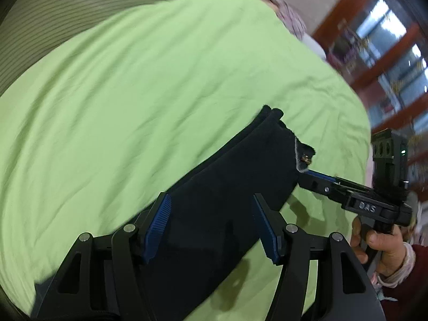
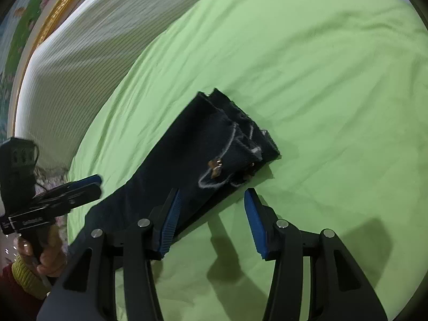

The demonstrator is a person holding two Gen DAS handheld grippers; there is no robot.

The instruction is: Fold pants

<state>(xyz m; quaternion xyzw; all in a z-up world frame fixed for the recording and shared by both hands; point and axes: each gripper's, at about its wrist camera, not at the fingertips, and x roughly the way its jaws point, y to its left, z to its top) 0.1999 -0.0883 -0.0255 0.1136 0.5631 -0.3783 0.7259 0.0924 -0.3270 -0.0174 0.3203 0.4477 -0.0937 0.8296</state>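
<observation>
Left wrist view first: nearest the lens, the left hand-held gripper (image 1: 211, 227) stands wide, its blue ribbed pads (image 1: 157, 224) parted with nothing pinched between them, hovering over the near end of the dark navy denim pants (image 1: 227, 187). The pants lie as a long narrow strip on the bed's light green sheet (image 1: 133, 93), apparently already doubled lengthwise, running from near left to far right. At the far right of this view the right hand-held gripper (image 1: 313, 174) reaches in at the waistband corner, fingers close together; whether it pinches cloth there I cannot tell.

Right wrist view shows that same right hand-held gripper (image 2: 211, 219) wide apart, its left pad beside the strip's edge and its right pad over bare sheet, so it seems to hold nothing. Just beyond it lie the pale-stitched pockets and copper rivets (image 2: 215, 167) of the waistband end. The left tool (image 2: 88, 184) shows at near left, looking narrow from the side.

My judgement: the lengthwise fold is done, and the crosswise fold is next. That calls for each gripper to close on a corner of one end, lift it, and carry it over the other end, keeping the layers aligned. Farthest off, a pale ribbed headboard (image 2: 93, 40) borders the bed.
</observation>
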